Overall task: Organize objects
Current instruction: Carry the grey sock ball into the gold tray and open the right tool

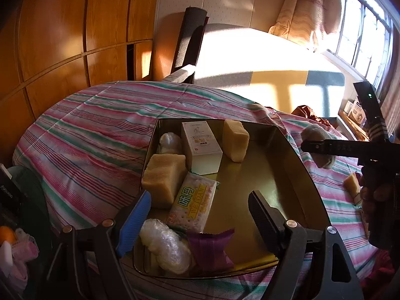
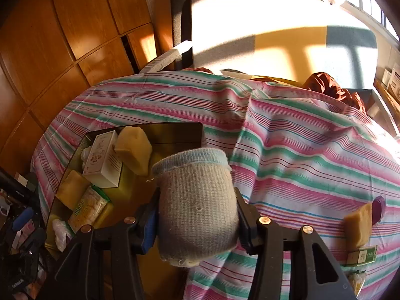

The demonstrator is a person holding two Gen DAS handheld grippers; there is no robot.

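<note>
The knitted sock roll [image 2: 197,207] is up in the air, clamped between the two fingers of the right gripper [image 2: 197,221], its pale blue cuff pointing away from the camera. It hangs just above the near right edge of the metal tin [image 2: 175,130], partly over the tin and partly over the striped sheet [image 2: 300,150]. From the left wrist view the same sock roll [image 1: 316,147] shows to the right of the tin [image 1: 295,150], pinched by the right gripper [image 1: 322,147].

Inside the tin: a white carton [image 1: 201,147] standing at the back, a yellow sponge block [image 1: 235,140] leaning beside it, a larger sponge block [image 1: 163,175] on the left, a cracker pack [image 1: 193,200] in the middle, a purple wrapper [image 1: 211,248] and a clear plastic bundle [image 1: 165,247] at the near edge, and another pale bundle [image 1: 170,142] in the far left corner.

The left gripper [image 1: 198,212] hovers over the tin's near side, fingers spread wide, nothing between them.

Out on the sheet to the right lie another sponge block [image 2: 358,227], a purple piece [image 2: 378,208] just behind it and a small green box [image 2: 362,256] in front. Beyond, wooden cabinet doors [image 1: 75,37] and a sunlit window [image 1: 362,25].
</note>
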